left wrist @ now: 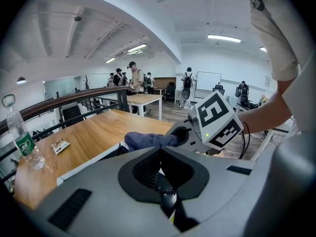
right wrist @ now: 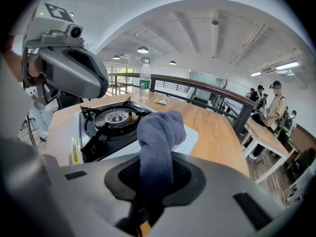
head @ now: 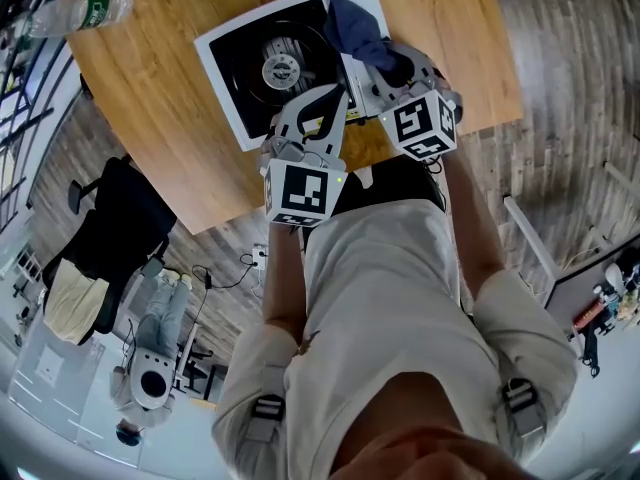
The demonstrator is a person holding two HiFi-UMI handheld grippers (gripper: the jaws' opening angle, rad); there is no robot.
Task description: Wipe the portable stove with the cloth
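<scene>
The portable stove point(head: 262, 68), white with a black top and a round burner point(right wrist: 117, 117), sits on the wooden table point(head: 150, 118). A dark blue cloth point(right wrist: 159, 137) hangs bunched over the stove's right side, and my right gripper point(right wrist: 155, 181) is shut on it. In the head view the cloth point(head: 355, 26) lies over the stove's far right corner, ahead of the right gripper point(head: 388, 63). My left gripper point(left wrist: 159, 168) is shut with nothing between its jaws. It hovers over the stove's near edge point(head: 318, 108), just left of the right gripper point(left wrist: 210, 125).
A plastic water bottle point(head: 85, 10) stands at the table's far left, and a small snack packet point(left wrist: 60, 144) lies near it. Beyond a railing point(right wrist: 207, 90), people stand round other tables point(left wrist: 143, 98). A black chair point(head: 115, 228) stands on the floor below.
</scene>
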